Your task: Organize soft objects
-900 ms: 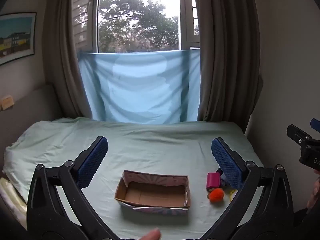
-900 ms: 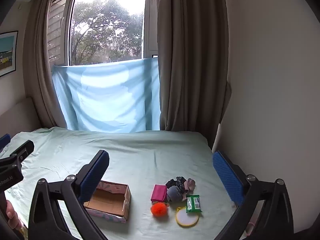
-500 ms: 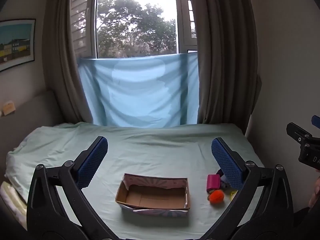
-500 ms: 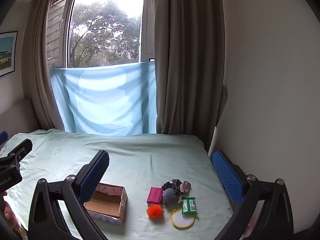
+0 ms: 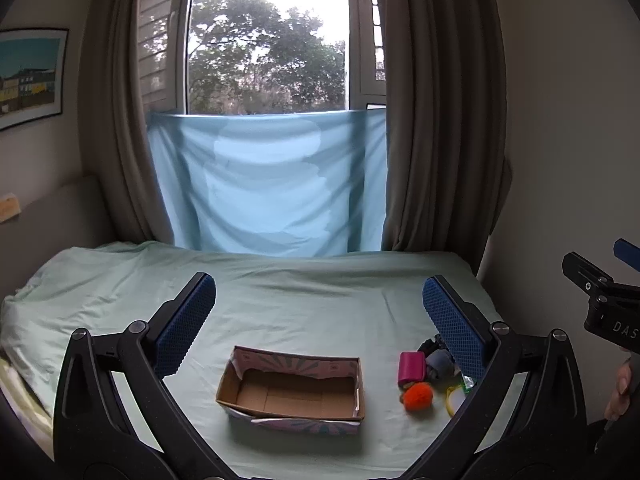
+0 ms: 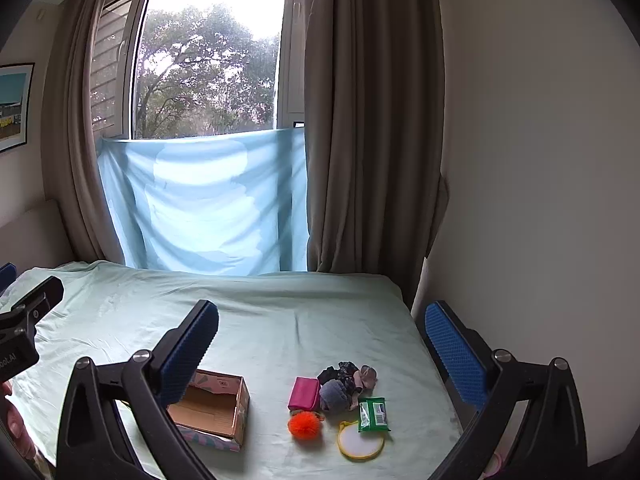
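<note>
An empty cardboard box point(image 5: 292, 390) with patterned sides sits on the pale green bed point(image 5: 296, 300); it also shows in the right wrist view point(image 6: 212, 410). To its right lies a small pile: a pink pouch point(image 6: 304, 393), an orange fuzzy ball point(image 6: 305, 426), grey and dark socks point(image 6: 340, 388), a green wipes packet point(image 6: 373, 414) and a round yellow-rimmed mirror point(image 6: 360, 440). My left gripper point(image 5: 316, 320) is open and empty, held above the box. My right gripper point(image 6: 320, 344) is open and empty, above the pile.
A light blue sheet point(image 5: 268, 188) hangs under the window between brown curtains point(image 6: 372, 120). A wall point(image 6: 540, 160) borders the bed's right edge. A framed picture point(image 5: 28, 76) hangs on the left wall.
Both grippers have risen or tilted up slightly, so the box and pile sit lower in view. A fingertip at the bottom of the left wrist view is gone.
</note>
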